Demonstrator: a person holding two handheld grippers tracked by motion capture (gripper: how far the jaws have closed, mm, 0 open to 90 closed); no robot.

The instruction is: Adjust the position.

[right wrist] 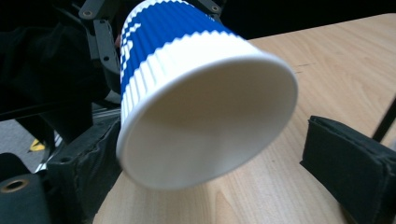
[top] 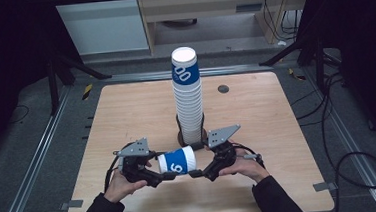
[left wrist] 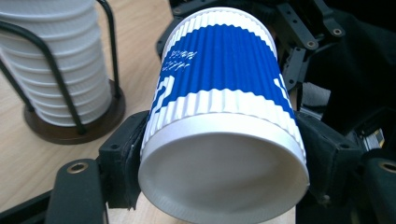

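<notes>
Blue-banded paper cup (top: 178,162) lies sideways above the desk (top: 126,110), at six o'clock from the cup stack (top: 188,98), clamped by the left gripper (top: 170,176) while the right gripper (top: 195,173) stands released; judging a handover, the right must withdraw clear.

A cup (top: 178,162) lies sideways between both grippers, before the cup stack (top: 188,98) at the table's (top: 126,110) middle.

Recording lab, not a home.
Beyond the grippers, a wooden table (top: 256,106) stands between metal floor rails (top: 38,146), black tripod legs (top: 73,64) and loose cables (top: 349,140).
</notes>
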